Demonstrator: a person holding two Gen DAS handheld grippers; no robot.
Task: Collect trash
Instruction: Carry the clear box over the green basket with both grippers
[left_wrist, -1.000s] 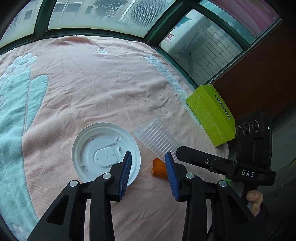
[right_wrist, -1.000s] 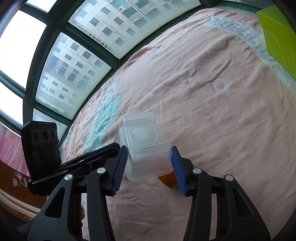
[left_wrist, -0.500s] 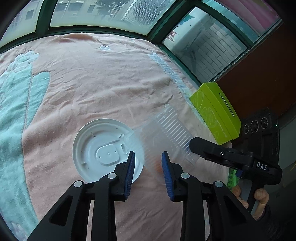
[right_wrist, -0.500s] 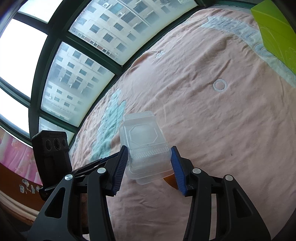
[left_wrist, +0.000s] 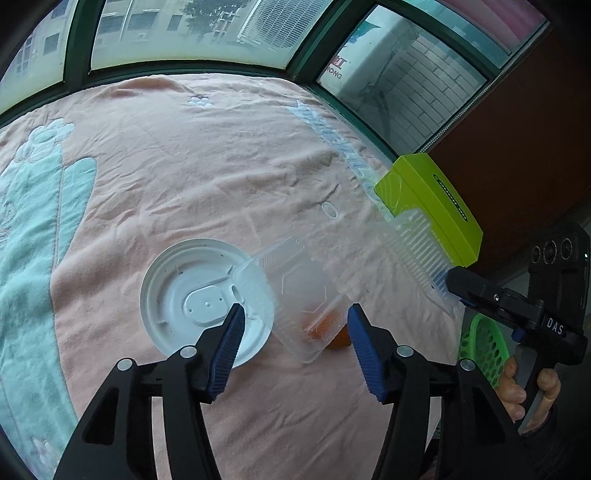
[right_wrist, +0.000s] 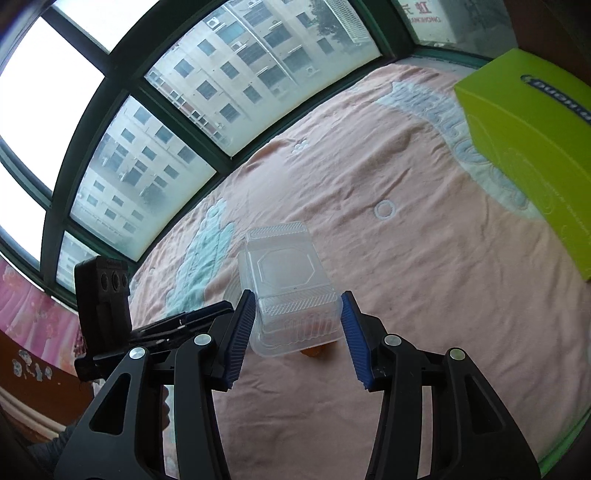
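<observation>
A clear plastic clamshell box hangs above the pink blanket, and my right gripper is shut on its near end. In the left wrist view the same box droops from the right gripper, its ribbed half up by those fingers. My left gripper has its jaws opening; the box's lower half shows between them, but the pads do not press on it. A small orange scrap lies on the blanket under the box. A white round lid rests just beyond the left pad.
A lime-green carton lies at the blanket's right edge, also close on the right in the right wrist view. A green mesh basket sits below that edge. Windows ring the far side. A hand holds the right gripper.
The right gripper has risen with the clear box, which now hangs over the orange scrap. The left jaws narrowed a little, then spread much wider.
</observation>
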